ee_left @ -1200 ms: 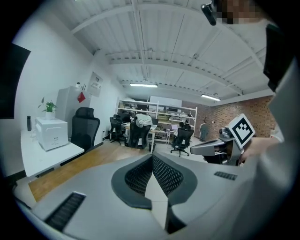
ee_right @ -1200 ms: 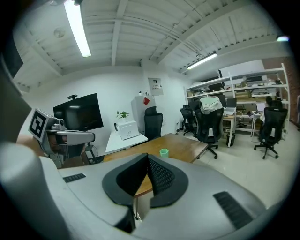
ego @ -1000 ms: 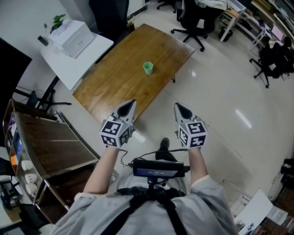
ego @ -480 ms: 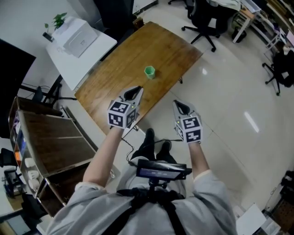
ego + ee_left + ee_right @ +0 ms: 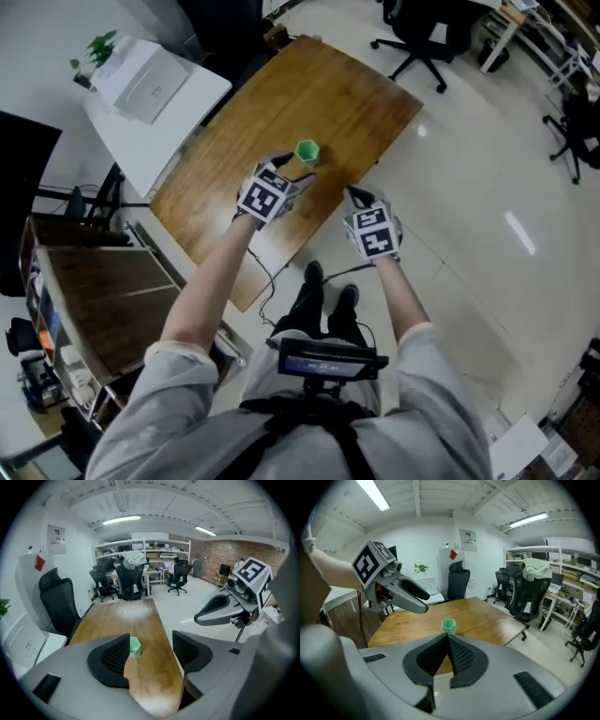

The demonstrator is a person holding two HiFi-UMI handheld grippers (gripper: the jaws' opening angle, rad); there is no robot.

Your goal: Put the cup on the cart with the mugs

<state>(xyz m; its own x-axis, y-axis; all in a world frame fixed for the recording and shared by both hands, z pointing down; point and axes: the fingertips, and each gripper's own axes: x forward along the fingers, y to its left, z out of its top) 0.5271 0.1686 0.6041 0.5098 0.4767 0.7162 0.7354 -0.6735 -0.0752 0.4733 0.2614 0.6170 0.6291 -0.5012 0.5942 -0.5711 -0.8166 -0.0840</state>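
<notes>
No words or numbers could be read. The wall notice (image 5: 56,538) had print too small, and the red diamond sticker (image 5: 40,563) on the white cabinet (image 5: 28,581) showed no legible letters.

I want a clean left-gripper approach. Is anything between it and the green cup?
Nothing visible: only bare wooden table lies between the left gripper, whose jaws have just been opening, empty, and the green cup.
</notes>
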